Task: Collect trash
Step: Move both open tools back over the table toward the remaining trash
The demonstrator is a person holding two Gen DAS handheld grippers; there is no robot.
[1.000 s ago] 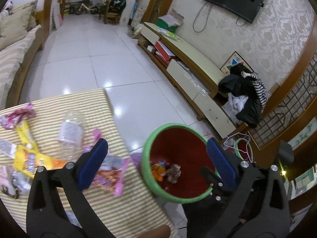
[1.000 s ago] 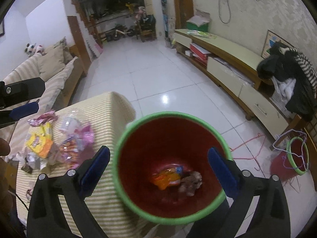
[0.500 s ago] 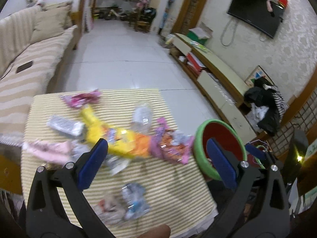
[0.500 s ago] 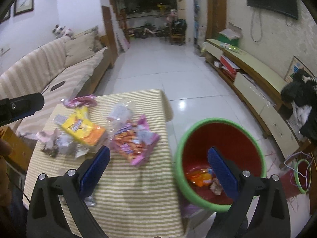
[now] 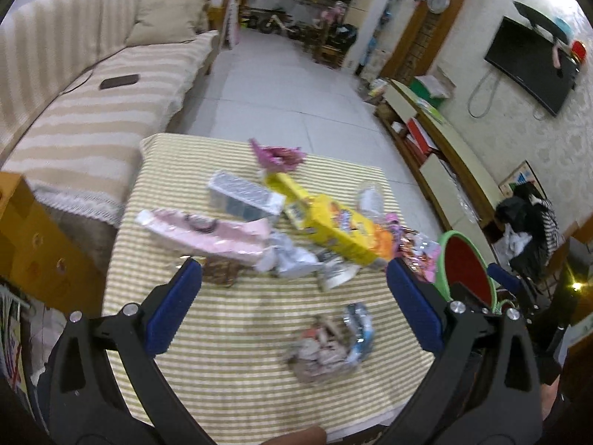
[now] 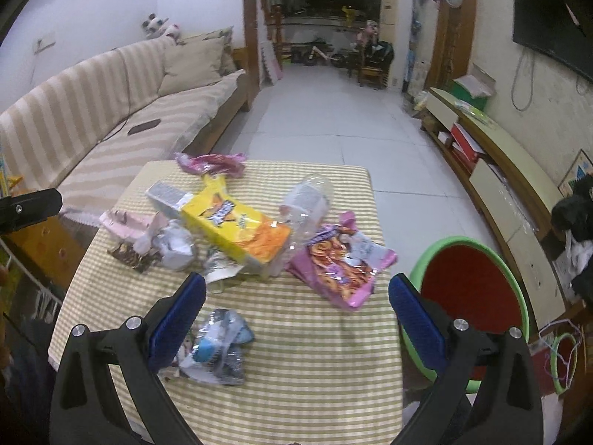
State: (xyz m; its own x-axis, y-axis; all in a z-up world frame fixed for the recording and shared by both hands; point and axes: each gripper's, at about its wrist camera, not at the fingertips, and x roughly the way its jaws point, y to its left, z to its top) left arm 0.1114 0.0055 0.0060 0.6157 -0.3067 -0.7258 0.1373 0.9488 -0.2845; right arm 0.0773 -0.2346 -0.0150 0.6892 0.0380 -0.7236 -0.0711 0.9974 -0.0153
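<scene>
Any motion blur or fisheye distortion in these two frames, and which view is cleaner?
Left wrist: smeared, the wrappers and yellow bag soft-edged, the table stripes blurred. Right wrist: sharper, print on the yellow bag nearly readable. Both: strong fisheye bending of sofa and walls, dark corners, dim lighting.

Wide-open left hand-held gripper [image 5: 294, 282] above wrapper-strewn striped table [image 5: 237, 363]

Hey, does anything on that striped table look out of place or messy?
Yes. Snack wrappers lie strewn over the striped tablecloth: a yellow-orange bag, a pink bag, a clear plastic bottle on its side. All sit outside the green-rimmed red bin.
</scene>
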